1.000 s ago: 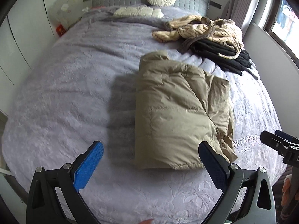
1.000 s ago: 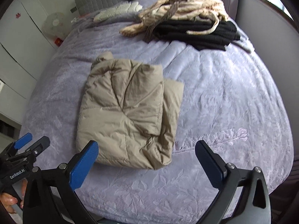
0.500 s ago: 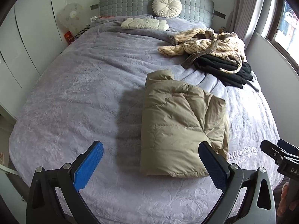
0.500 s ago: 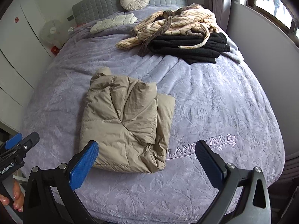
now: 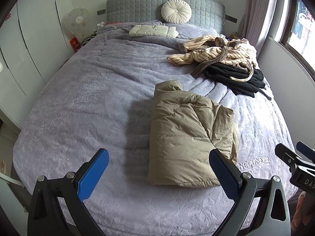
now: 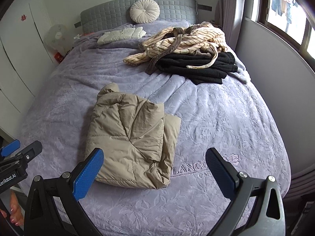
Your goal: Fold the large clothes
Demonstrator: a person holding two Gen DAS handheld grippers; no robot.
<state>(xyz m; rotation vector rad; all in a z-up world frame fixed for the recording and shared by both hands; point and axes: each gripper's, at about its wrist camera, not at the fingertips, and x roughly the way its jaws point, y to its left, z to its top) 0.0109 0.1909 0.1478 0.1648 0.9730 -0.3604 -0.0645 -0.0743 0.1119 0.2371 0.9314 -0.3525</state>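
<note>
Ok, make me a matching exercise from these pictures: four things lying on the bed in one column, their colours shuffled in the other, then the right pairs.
Things:
1. folded puffer jacket
2. round cushion
3. garment under the striped robe
4. bedspread

Colours:
A. black
B. lilac-grey
C. beige
D. cream-white

Pairs: 1-C, 2-D, 3-A, 4-B

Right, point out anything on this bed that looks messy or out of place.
The striped robe lies crumpled on the black garment near the headboard, its belt trailing across it. The tan puffer jacket is folded, though one layer juts out on its right side.
</note>
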